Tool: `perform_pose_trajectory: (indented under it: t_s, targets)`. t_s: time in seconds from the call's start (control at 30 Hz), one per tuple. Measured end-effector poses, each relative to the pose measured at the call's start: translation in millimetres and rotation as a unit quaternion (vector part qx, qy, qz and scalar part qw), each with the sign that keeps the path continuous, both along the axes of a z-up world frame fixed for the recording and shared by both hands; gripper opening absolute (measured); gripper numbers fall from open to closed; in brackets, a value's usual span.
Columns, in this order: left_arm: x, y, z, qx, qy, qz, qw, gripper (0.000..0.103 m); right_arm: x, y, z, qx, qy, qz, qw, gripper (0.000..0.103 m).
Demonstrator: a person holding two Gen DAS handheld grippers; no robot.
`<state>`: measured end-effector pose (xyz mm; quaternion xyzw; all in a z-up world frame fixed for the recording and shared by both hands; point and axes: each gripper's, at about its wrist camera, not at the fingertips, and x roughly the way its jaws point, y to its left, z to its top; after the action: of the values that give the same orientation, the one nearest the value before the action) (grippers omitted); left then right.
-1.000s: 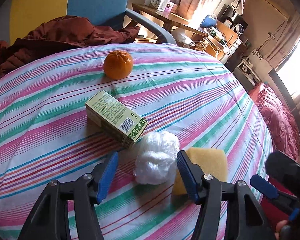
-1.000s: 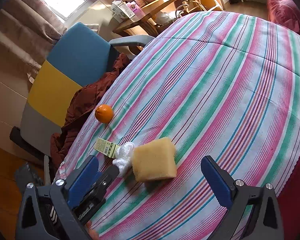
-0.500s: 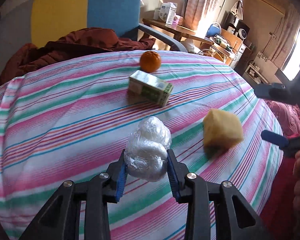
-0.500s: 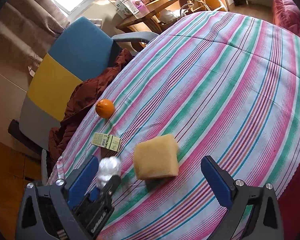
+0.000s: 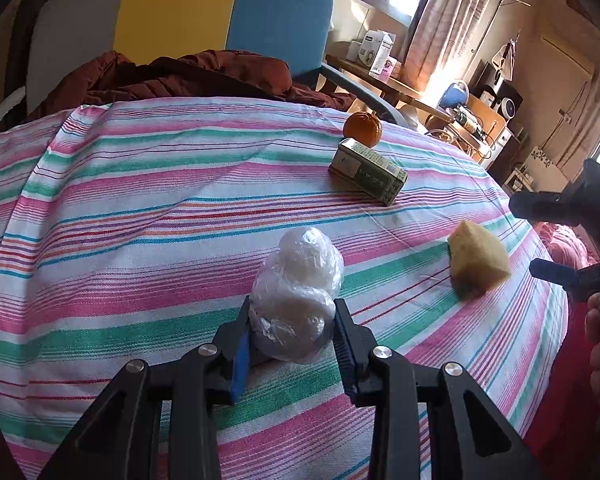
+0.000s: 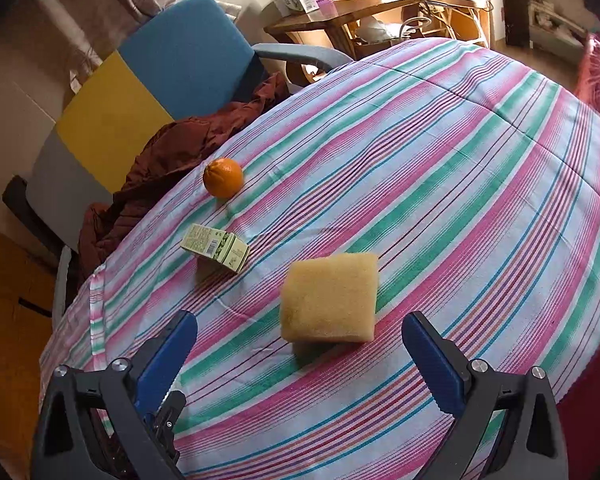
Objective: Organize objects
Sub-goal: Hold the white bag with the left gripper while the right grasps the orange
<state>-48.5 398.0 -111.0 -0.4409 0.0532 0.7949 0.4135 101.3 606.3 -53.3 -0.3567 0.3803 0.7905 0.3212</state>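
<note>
The left gripper (image 5: 292, 332) pinches the plastic wad (image 5: 298, 298) over the striped cloth (image 5: 140, 216), apart from the box (image 5: 368, 171), so the carrying step is in hand, while the right gripper (image 6: 300, 354) hangs spread wide near the sponge (image 6: 329, 297), which seems next to need closing in.

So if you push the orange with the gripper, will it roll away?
Probably yes. The orange looks round and sits loose on the striped tablecloth, so a nudge would likely roll it. It lies near the cloth's edge by the chair, so it might drop off. It looks firm, not squashy.
</note>
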Motion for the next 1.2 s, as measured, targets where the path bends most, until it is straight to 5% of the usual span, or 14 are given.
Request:
perform_pose_trajectory:
  t_s: [0.23,0.37,0.57,0.8,0.87,0.97,1.03,1.2]
  targets:
    - [-2,-1,-1,0.007,-0.005,0.000,1.0000,0.035,-34,-21,13,0.044,-0.044,0.076,0.995,0.103]
    - [-3,-3,-2,0.015,-0.012,0.000,0.9998,0.035,-90,-24,31,0.103,-0.071,0.148,0.981,0.103]
    - [-6,-7,-3,0.027,-0.022,0.001,0.9994,0.035,-184,-7,15,0.120,-0.112,0.221,0.961,0.103]
    - [-11,-12,-5,0.045,-0.041,0.003,0.9981,0.036,-229,15,-34,0.030,-0.130,0.278,0.951,0.103]
    - [-12,-12,-5,0.050,-0.044,0.004,0.9977,0.036,-222,8,-42,-0.033,-0.111,0.325,0.939,0.102]
    - [-13,-13,-6,0.057,-0.050,0.006,0.9971,0.036,-200,-12,-31,-0.059,-0.090,0.391,0.914,0.101]
    - [-12,-11,-5,0.056,-0.049,0.006,0.9972,0.036,-186,-13,-18,-0.039,-0.089,0.388,0.917,0.101]
    - [-12,-11,-6,0.058,-0.052,0.006,0.9969,0.036,-191,39,7,0.065,-0.116,0.250,0.959,0.101]
